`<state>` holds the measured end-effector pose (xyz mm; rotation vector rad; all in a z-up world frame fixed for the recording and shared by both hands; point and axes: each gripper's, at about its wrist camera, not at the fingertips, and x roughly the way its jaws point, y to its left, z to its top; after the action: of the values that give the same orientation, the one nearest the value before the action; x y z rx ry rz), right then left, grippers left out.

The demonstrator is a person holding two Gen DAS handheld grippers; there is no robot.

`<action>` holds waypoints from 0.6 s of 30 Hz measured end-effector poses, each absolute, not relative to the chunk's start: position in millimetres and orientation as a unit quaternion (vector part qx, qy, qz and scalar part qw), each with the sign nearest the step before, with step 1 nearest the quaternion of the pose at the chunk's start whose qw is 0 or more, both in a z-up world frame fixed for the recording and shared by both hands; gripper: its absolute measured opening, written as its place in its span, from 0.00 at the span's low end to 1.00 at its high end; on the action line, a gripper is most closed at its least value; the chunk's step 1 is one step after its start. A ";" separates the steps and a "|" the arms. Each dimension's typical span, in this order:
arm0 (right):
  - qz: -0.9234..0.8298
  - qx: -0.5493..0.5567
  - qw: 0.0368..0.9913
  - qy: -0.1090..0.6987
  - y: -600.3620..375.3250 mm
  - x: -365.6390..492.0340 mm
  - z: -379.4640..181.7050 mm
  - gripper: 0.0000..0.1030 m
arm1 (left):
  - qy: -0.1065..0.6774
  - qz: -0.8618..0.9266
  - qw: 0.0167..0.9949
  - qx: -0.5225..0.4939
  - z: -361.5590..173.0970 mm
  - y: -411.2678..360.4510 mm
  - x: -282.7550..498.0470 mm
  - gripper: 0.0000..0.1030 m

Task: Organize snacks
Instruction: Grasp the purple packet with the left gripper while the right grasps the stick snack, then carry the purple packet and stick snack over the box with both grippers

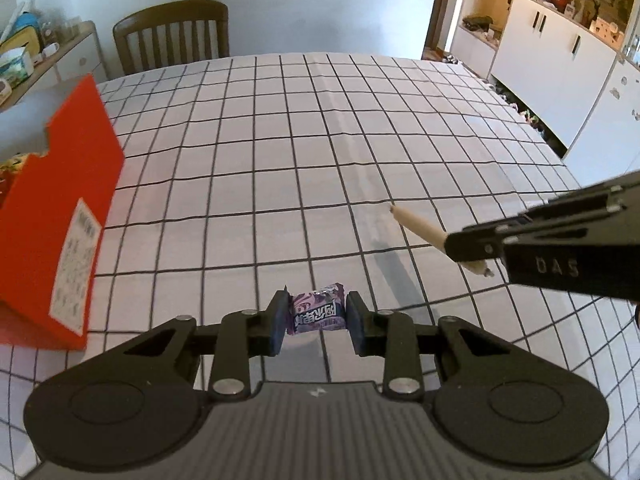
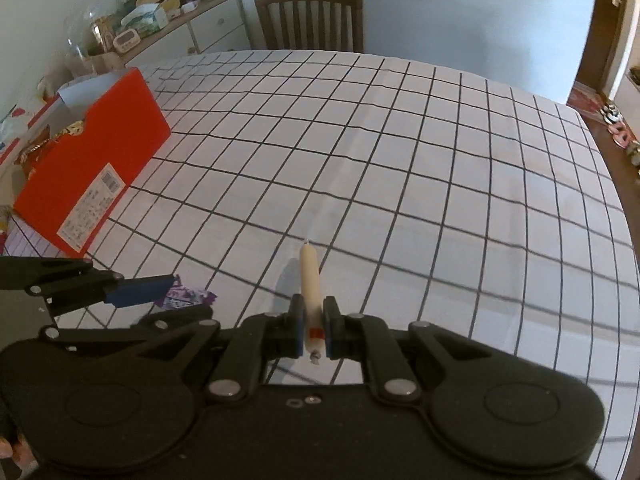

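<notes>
I carry both snacks toward the red box (image 2: 96, 160) at the table's (image 1: 360, 128) left edge, keeping each tool tilted downward so nothing slips. Left tool (image 1: 318, 316): narrowly parted, pads pinching the purple candy (image 1: 319, 312) by its sides, above the cloth. Right tool (image 2: 314, 322): pressed nearly together, clamping the cream sausage stick (image 2: 310, 280) near its clipped end.

Red box (image 1: 60, 216) label print illegible

Wooden chair (image 1: 172, 32) (slatted back) against pale wall (image 1: 320, 4), white cabinets (image 1: 560, 52)
</notes>
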<state>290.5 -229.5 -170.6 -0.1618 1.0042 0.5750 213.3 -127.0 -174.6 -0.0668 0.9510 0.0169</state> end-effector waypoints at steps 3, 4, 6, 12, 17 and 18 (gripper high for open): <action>0.269 -0.076 0.837 0.471 -231.4 278.4 -166.7 0.07 | 0.458 0.009 0.888 -0.044 -167.6 -121.4 203.7 0.30; 0.268 -0.074 0.837 0.470 -232.0 274.9 -165.7 0.07 | 0.459 0.009 0.887 -0.048 -164.9 -119.4 200.6 0.30; 0.267 -0.071 0.839 0.469 -232.8 268.1 -162.5 0.07 | 0.457 0.008 0.888 -0.054 -159.0 -115.9 194.5 0.30; 0.271 -0.060 0.845 0.458 -230.0 250.0 -142.8 0.07 | 0.443 0.009 0.893 -0.074 -136.2 -102.9 182.0 0.30; 0.277 -0.055 0.853 0.439 -218.9 236.3 -117.3 0.07 | 0.427 0.012 0.900 -0.092 -113.5 -84.5 173.1 0.30; 0.279 -0.055 0.855 0.434 -216.1 233.7 -111.8 0.07 | 0.422 0.013 0.902 -0.093 -108.8 -81.0 171.4 0.30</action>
<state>233.7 -216.1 -111.8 -0.1154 0.9125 0.5876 171.4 -81.0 -108.8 -0.1932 0.8724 0.0265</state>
